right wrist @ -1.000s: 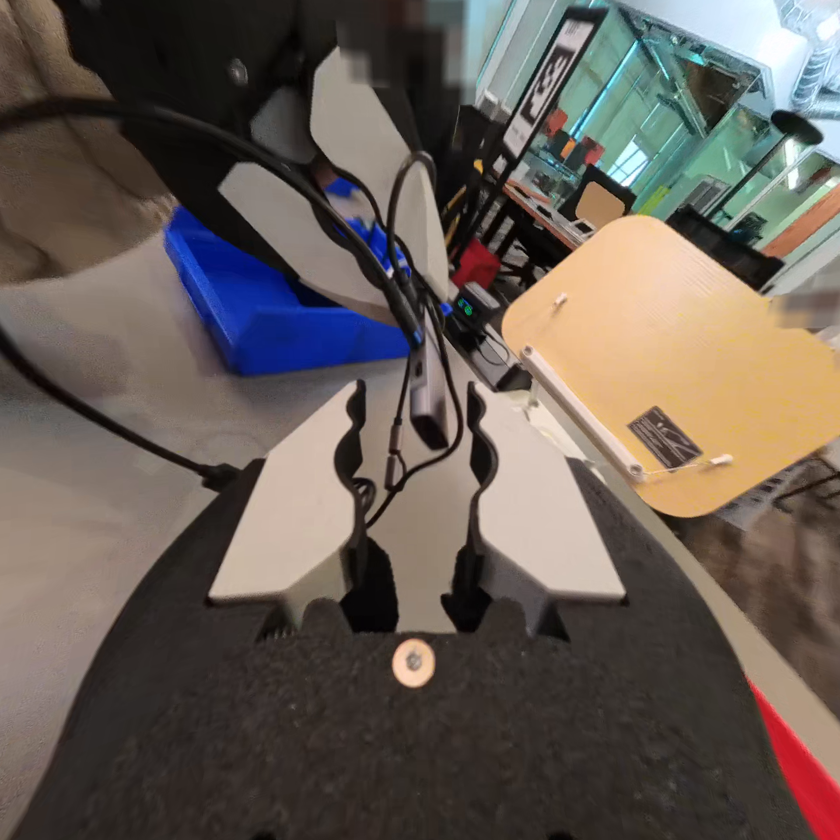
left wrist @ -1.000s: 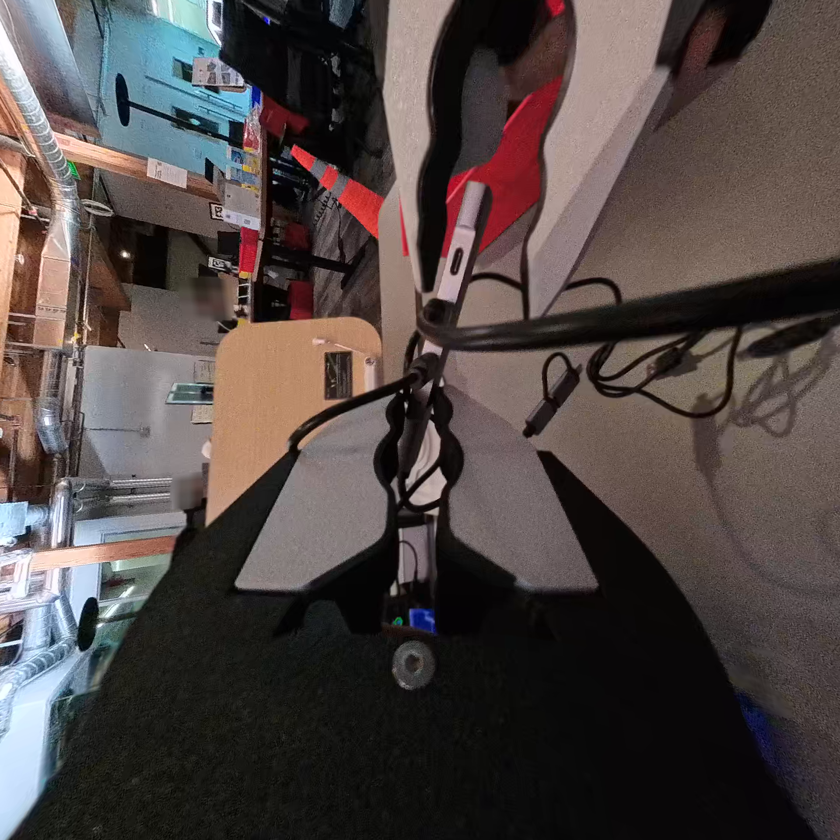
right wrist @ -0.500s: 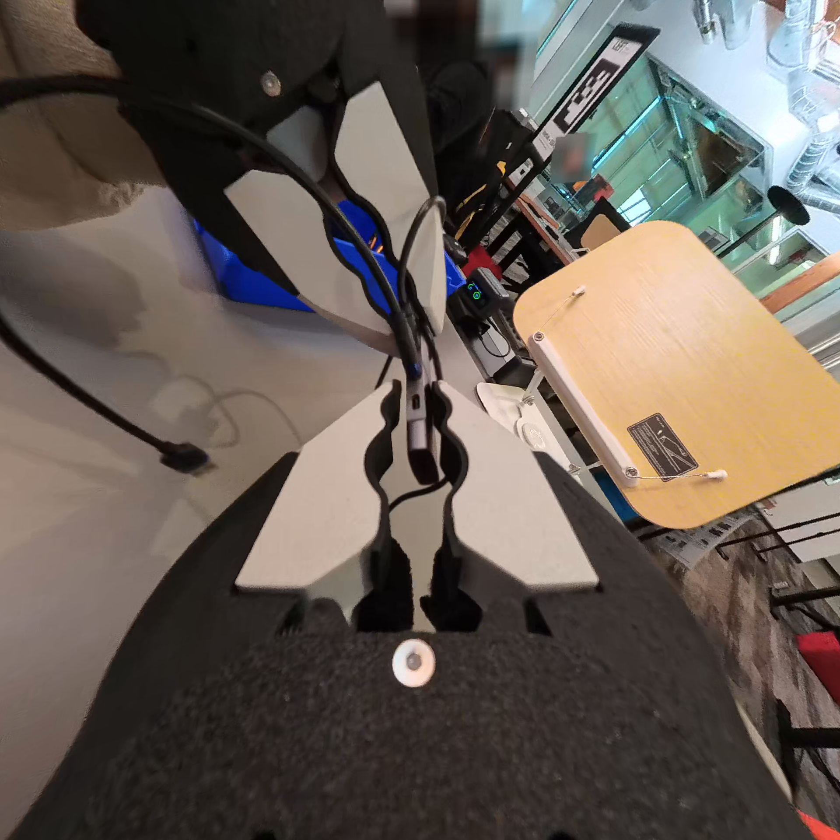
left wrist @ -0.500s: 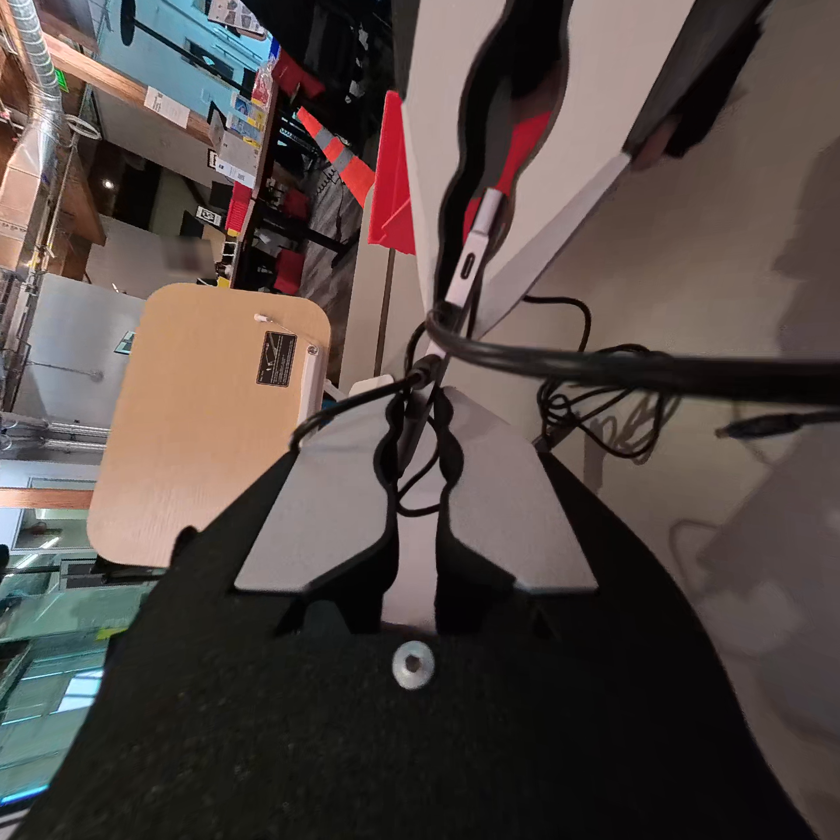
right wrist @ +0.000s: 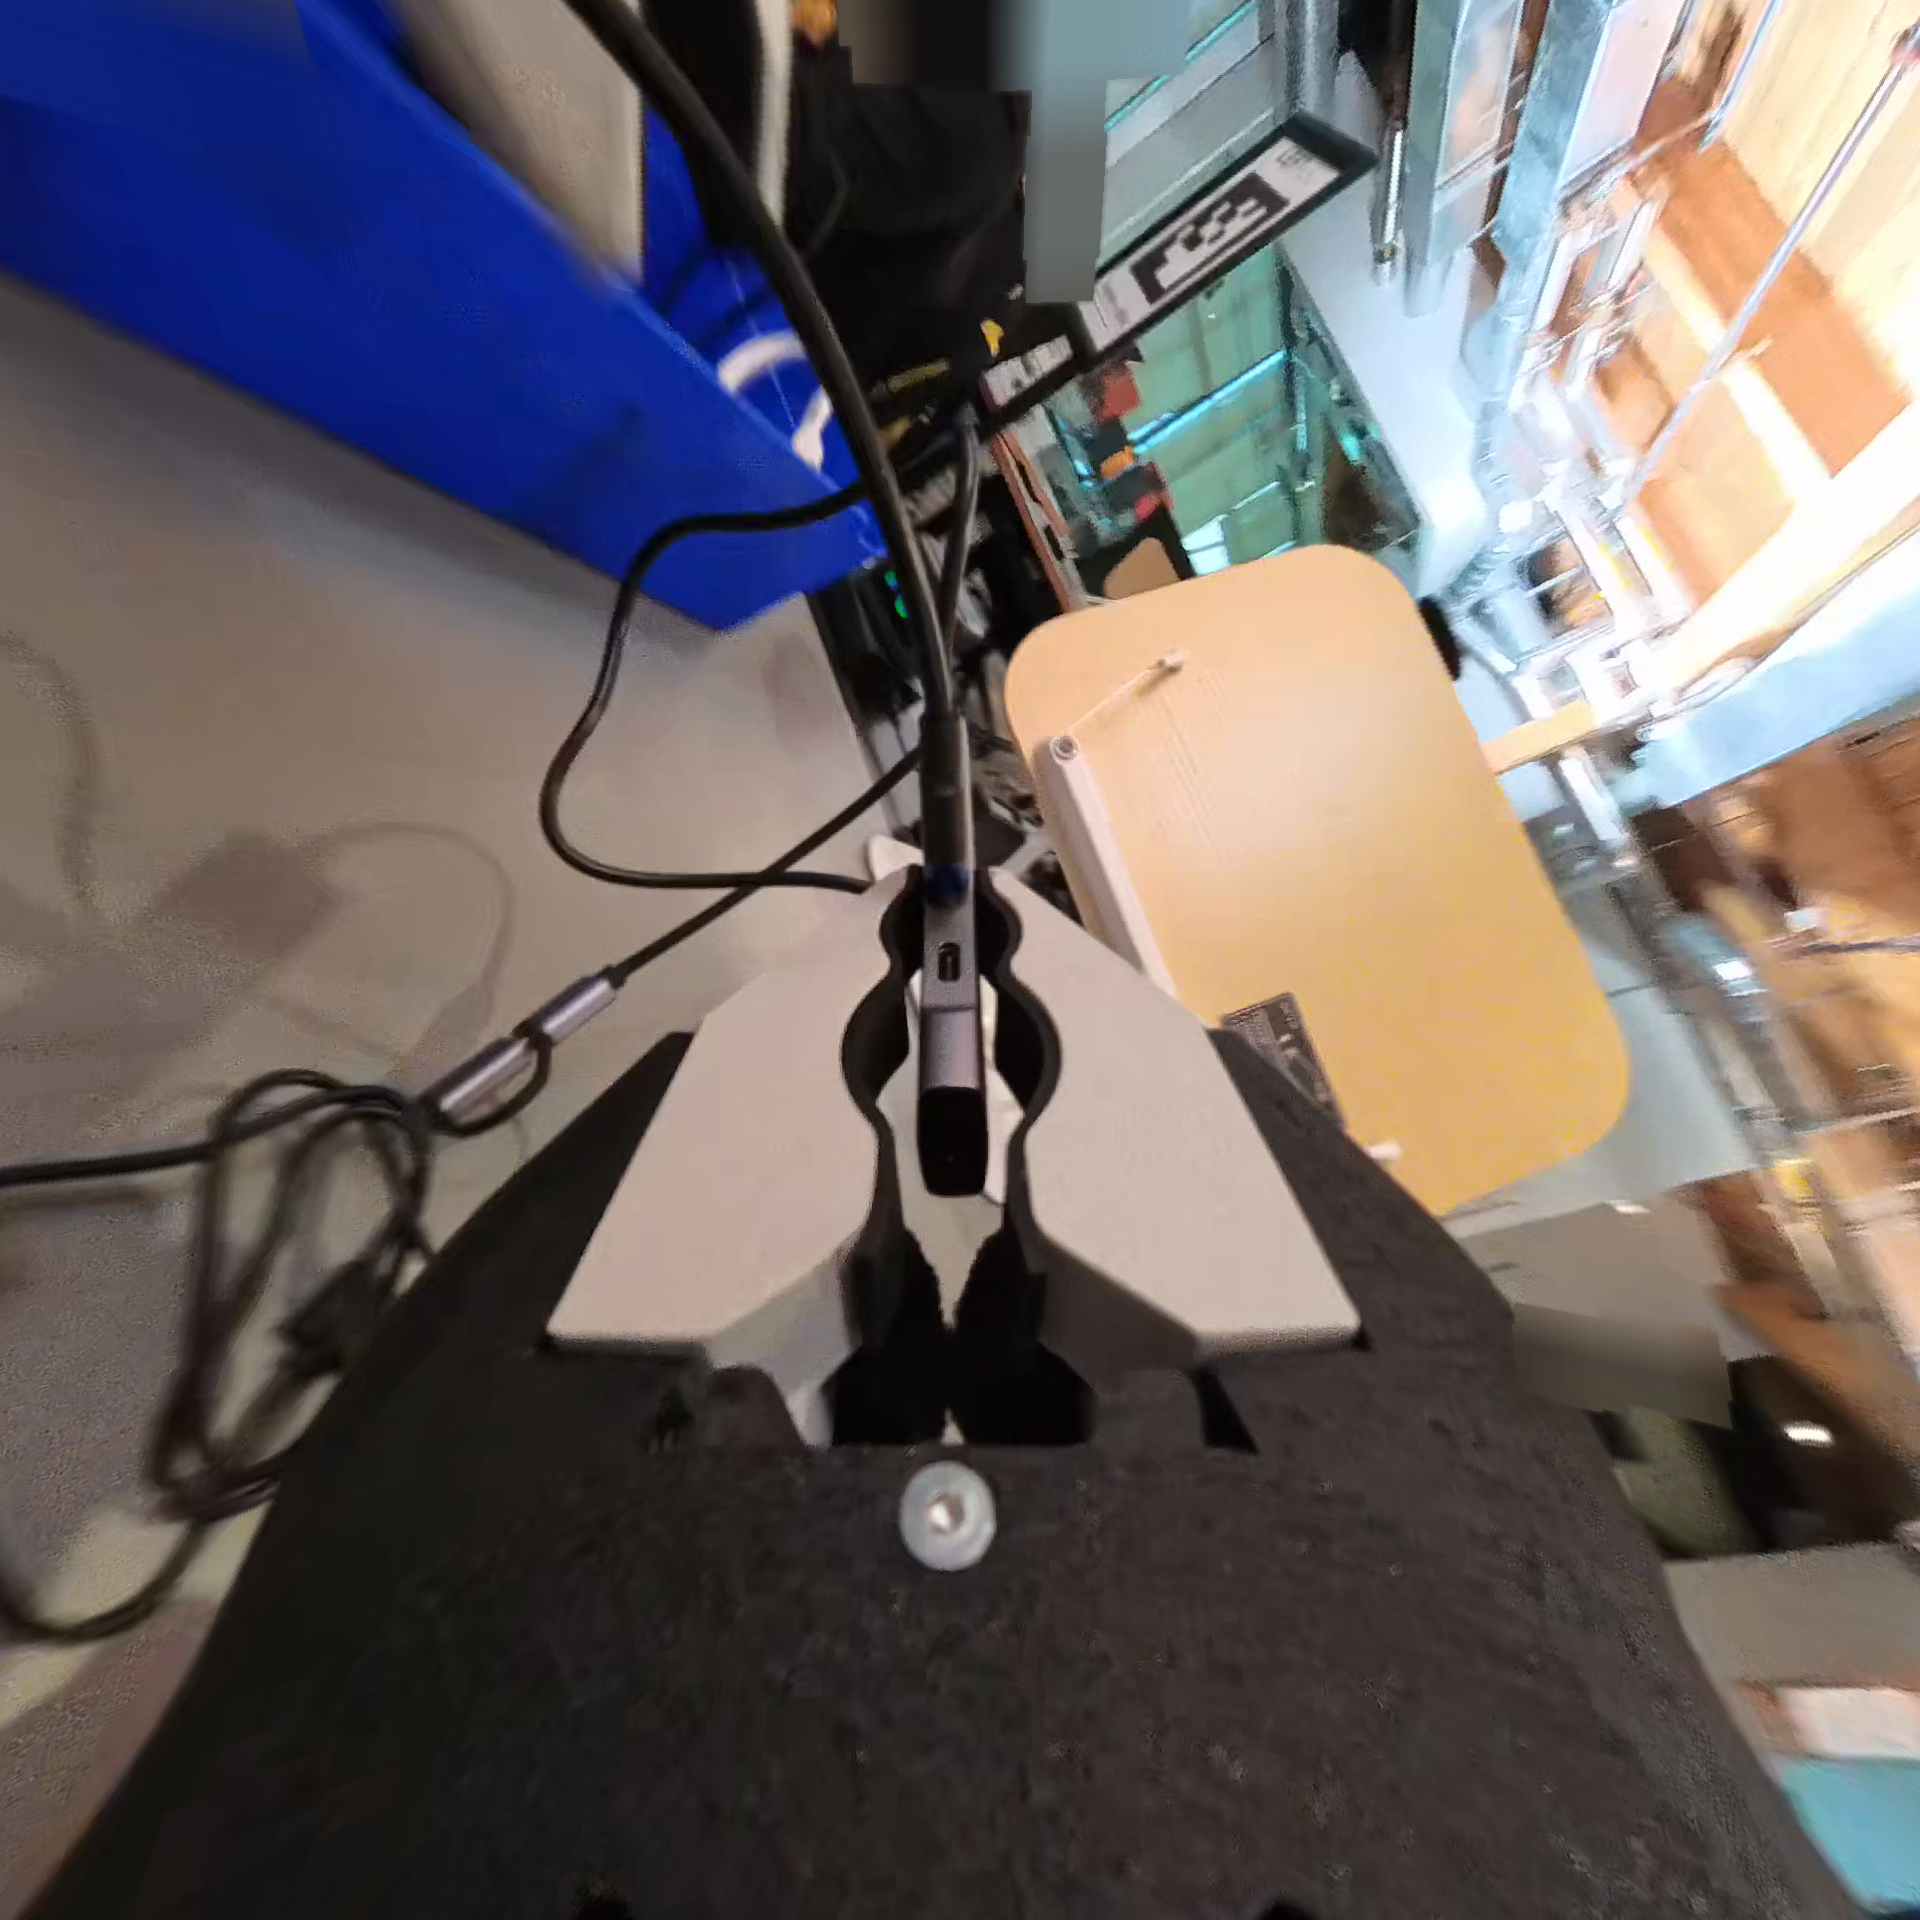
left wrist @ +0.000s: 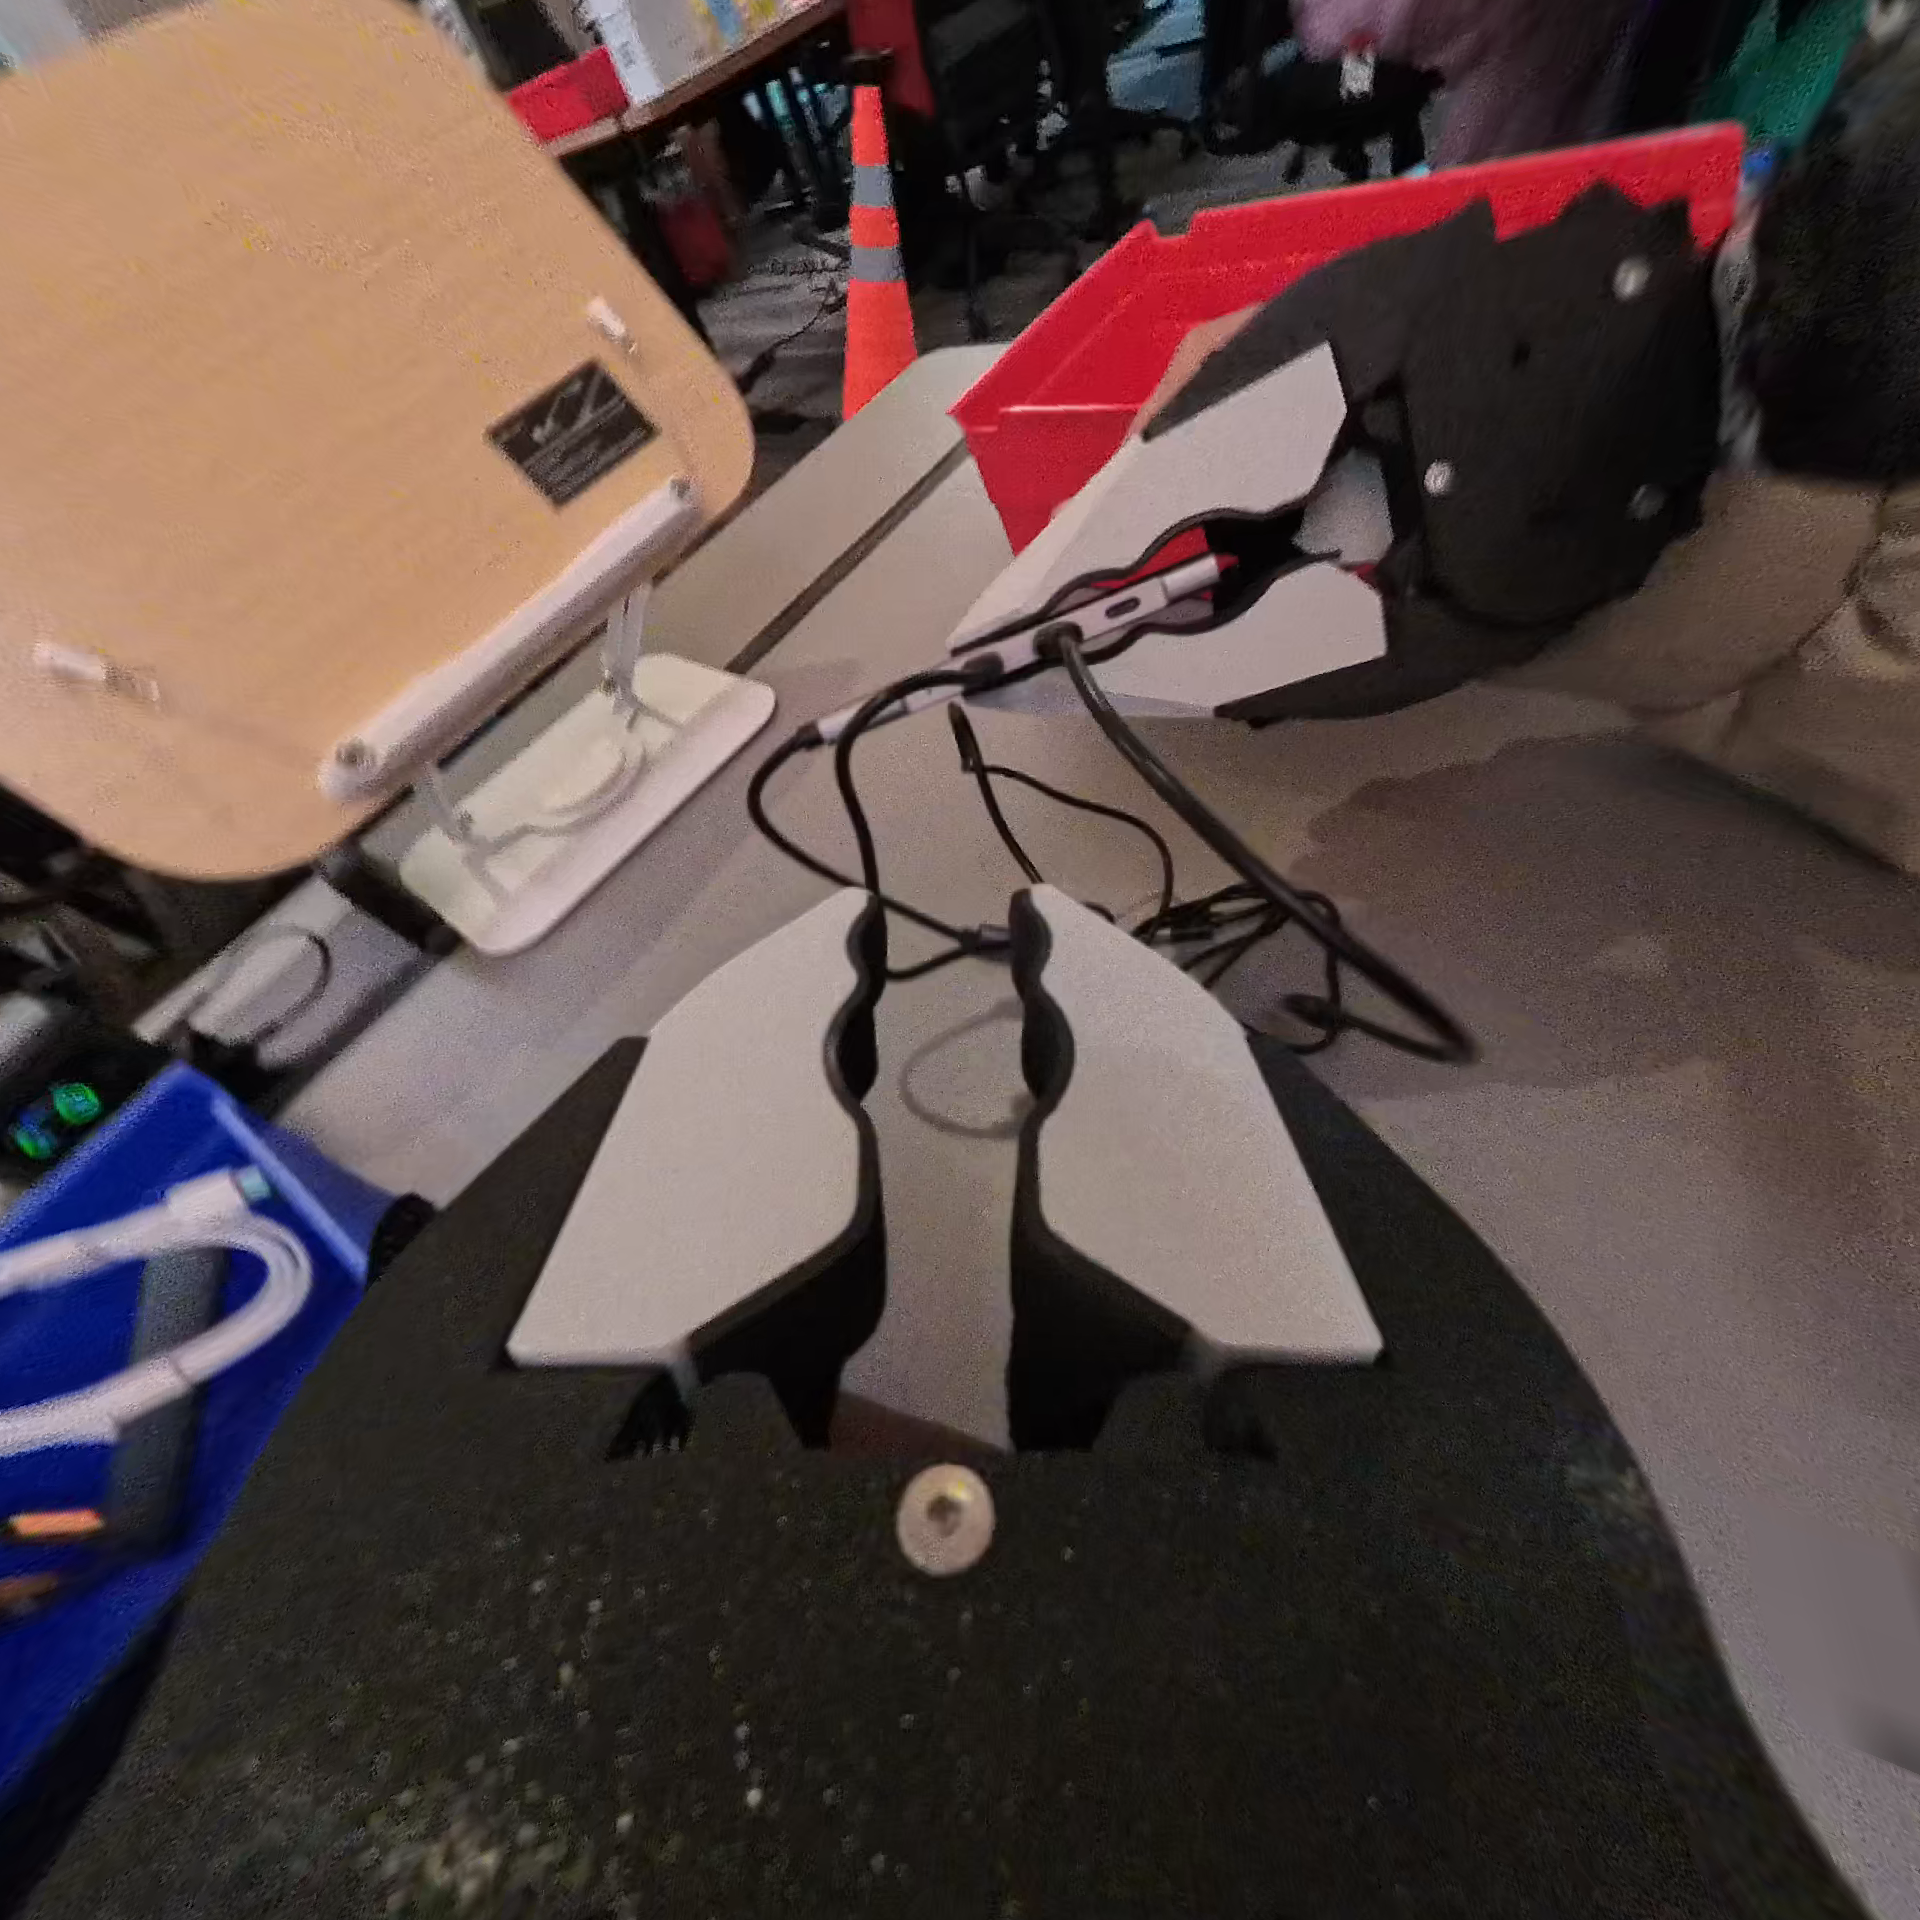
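My right gripper [right wrist: 951,883] is shut on a slim grey USB hub [right wrist: 951,1049], which lies lengthwise between its fingers. A thick black cable [right wrist: 914,582] is plugged into the hub's far end, and thin black cables [right wrist: 582,790] trail from it onto the grey table [right wrist: 260,727]. In the left wrist view the right gripper [left wrist: 982,665] holds the hub [left wrist: 1101,613] above the table, with the thick cable [left wrist: 1247,873] hanging to the surface. My left gripper [left wrist: 945,904] is open and empty, low over the table, a short way back from the hub and over a thin cable loop [left wrist: 862,831].
A red bin [left wrist: 1091,343] stands behind the right gripper. A blue bin [left wrist: 260,1164] holding a white cable sits at the left. A tilted wooden board [left wrist: 312,416] on a white stand [left wrist: 582,790] is at the table's far edge. Tangled cables [right wrist: 291,1195] lie on the table.
My right gripper closed on the hub and now holds it alone. My left gripper let go of the hub's cable end, opened, drew back and rolled level.
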`<move>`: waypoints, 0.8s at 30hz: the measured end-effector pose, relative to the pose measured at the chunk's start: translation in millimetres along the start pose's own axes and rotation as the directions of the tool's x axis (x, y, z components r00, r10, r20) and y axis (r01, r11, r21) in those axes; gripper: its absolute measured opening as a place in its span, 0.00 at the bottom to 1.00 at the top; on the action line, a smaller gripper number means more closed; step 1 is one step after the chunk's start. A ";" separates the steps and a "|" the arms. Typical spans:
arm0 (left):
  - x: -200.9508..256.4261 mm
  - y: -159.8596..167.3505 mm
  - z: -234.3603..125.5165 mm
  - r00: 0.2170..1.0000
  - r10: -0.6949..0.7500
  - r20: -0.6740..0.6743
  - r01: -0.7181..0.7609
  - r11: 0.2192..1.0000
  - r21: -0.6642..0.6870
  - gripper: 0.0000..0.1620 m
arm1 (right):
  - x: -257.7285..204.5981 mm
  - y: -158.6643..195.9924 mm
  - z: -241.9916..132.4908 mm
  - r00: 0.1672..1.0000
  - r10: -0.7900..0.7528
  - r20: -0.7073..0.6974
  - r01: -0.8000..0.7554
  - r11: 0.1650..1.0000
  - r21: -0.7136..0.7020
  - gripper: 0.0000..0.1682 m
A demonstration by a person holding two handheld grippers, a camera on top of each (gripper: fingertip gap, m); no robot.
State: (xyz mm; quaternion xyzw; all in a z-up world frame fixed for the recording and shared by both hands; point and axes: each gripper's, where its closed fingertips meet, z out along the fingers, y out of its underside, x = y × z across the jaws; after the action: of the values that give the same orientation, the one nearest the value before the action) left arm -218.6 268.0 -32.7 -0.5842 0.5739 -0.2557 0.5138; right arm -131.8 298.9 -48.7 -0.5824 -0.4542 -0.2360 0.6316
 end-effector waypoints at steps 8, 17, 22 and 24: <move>18.2 39.3 -30.3 0.920 -0.392 0.012 0.390 0.918 0.068 0.24 | -63.7 16.8 47.4 0.986 -0.164 -0.041 0.166 0.983 0.073 0.05; 31.1 59.4 26.1 0.967 -0.170 0.191 0.188 0.979 -0.081 0.17 | -59.2 3.1 35.8 0.983 -0.174 -0.055 0.179 0.978 0.106 0.05; 30.4 53.8 38.7 0.961 -0.190 0.201 0.202 0.978 -0.041 0.16 | -61.5 -2.4 30.5 0.979 -0.196 -0.052 0.202 0.971 0.126 0.05; 32.9 51.5 42.0 0.956 -0.220 0.194 0.229 0.973 -0.025 0.17 | -66.2 -5.8 30.0 0.976 -0.213 -0.043 0.216 0.967 0.132 0.05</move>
State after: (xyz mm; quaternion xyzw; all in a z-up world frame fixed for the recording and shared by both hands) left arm -195.3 259.8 -102.6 -0.6791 0.4582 -0.2418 0.5200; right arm -177.1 310.9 -104.6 -0.4822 -0.5204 -0.2799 0.6468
